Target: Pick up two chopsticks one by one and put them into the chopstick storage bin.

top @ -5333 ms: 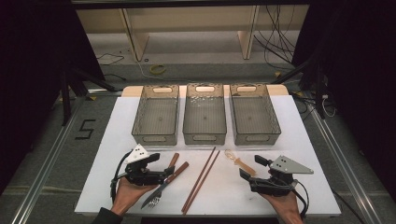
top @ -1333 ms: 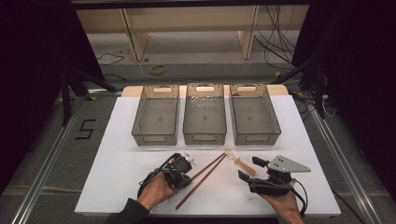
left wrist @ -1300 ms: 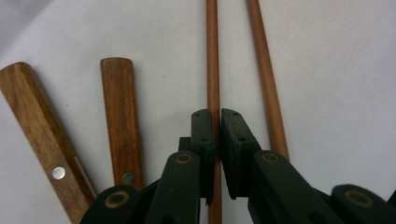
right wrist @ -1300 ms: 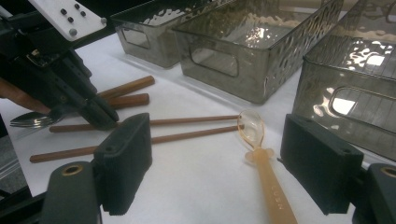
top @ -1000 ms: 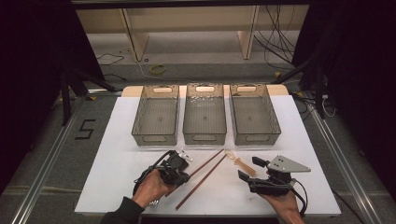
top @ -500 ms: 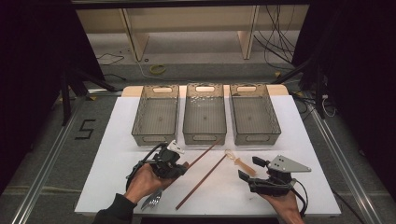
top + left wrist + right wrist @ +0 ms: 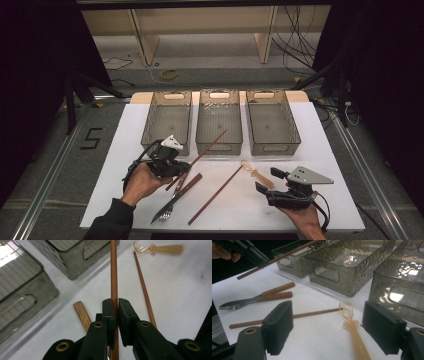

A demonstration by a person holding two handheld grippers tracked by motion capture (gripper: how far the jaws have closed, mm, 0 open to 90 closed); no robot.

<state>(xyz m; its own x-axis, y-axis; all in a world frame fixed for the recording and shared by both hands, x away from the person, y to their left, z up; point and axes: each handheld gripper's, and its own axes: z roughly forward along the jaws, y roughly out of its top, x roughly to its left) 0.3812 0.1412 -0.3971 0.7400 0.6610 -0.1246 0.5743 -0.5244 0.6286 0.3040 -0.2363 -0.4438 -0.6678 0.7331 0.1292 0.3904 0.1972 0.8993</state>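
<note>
My left gripper (image 7: 172,162) is clamped on one chopstick (image 7: 205,150), jaws pinched tight against the shaft near its lower end, as the left gripper view (image 7: 114,315) shows. I grip low so that the long free end leads toward the bins; its tip reaches over the front wall of the middle bin (image 7: 218,145). The stick is off the table and tilted up and to the right.

The second chopstick (image 7: 215,195) lies flat on the white table (image 7: 325,150), apart from the held one, its far end just beside the clear plastic spoon (image 7: 255,172). The fork (image 7: 170,207) and a wooden-handled piece next to it (image 7: 187,184) lie below my left hand.

My right gripper (image 7: 272,182) rests near the table's front edge with its jaws wide and nothing between them; the right gripper view shows the spoon (image 7: 353,327) on the table in the gap. Judgement: it waits there for the spoon.

All three bins look empty; sorting is at its start.
</note>
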